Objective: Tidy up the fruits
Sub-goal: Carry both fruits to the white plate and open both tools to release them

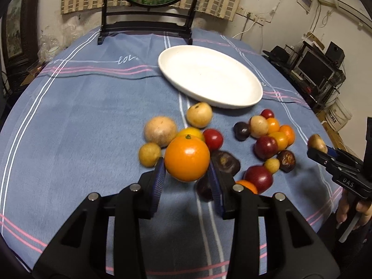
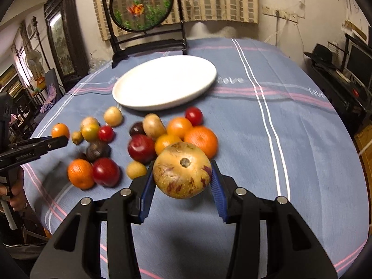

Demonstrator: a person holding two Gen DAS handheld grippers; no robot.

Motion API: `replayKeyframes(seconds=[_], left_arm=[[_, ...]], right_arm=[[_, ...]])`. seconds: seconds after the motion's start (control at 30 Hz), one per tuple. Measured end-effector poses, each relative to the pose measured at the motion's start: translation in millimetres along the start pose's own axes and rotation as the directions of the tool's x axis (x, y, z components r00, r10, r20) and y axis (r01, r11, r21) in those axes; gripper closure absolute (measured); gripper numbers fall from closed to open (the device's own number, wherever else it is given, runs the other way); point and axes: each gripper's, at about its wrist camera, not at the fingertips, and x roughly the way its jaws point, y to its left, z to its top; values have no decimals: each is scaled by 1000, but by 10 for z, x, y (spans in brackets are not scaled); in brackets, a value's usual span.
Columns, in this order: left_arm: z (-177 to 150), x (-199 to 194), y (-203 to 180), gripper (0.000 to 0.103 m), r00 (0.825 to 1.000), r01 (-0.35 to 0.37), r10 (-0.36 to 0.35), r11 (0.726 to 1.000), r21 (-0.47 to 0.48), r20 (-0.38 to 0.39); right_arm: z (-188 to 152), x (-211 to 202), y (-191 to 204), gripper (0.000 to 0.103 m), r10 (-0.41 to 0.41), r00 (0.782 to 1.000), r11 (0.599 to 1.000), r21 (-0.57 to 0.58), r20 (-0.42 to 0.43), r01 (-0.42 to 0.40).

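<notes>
My left gripper (image 1: 187, 168) is shut on an orange (image 1: 186, 158) and holds it above the blue cloth. My right gripper (image 2: 182, 179) is shut on a tan, purple-streaked fruit (image 2: 182, 176), also lifted; it shows at the right edge of the left wrist view (image 1: 317, 143). An empty white plate (image 1: 209, 75) lies behind the fruit, also in the right wrist view (image 2: 165, 81). Several loose fruits lie in front of the plate: tan ones (image 1: 160, 130), red ones (image 1: 258, 178), small oranges (image 2: 201, 140), dark purple ones (image 1: 225, 162).
A round table with a blue striped cloth (image 1: 81, 116) holds everything. A dark-framed round fish screen (image 2: 141, 7) stands at the far edge. Shelves with monitors (image 1: 318, 67) stand to the right, furniture (image 2: 62, 34) to the left.
</notes>
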Motion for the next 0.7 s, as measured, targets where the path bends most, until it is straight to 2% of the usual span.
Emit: replayKeyframes(seconds=[0.17,0.3,0.37,0.53,0.6,0.7], left_arm=[[337,25,-90,66,999,0,-1,1000,22,41],[794,223,-273,65,997,-22,18,998,64,71],[977,381,-336,65,998,-26,21,997,75,61],[1350,1068,-377,65,997,-61,63,997,48,-49],[1406,1272,-343,65,993,-67,69,997,30,-94],[1440,1452,-346,65,989,-70,74,997,39,-128]], right_arm=[[347,48,115,58,18,999,999,-41,48,-16],[705,263,235,58,25,998,997,-78,53,-20],[881,492,302,58,33,999,995,-95,10,-32],[1191,1156,337,58,-13,991,994,-108,-133,-1],[1279,1402,294,58,-34,981,995,-96,-189,16],[1345,1621,239,57,-87,970,992,-104,-228,65]])
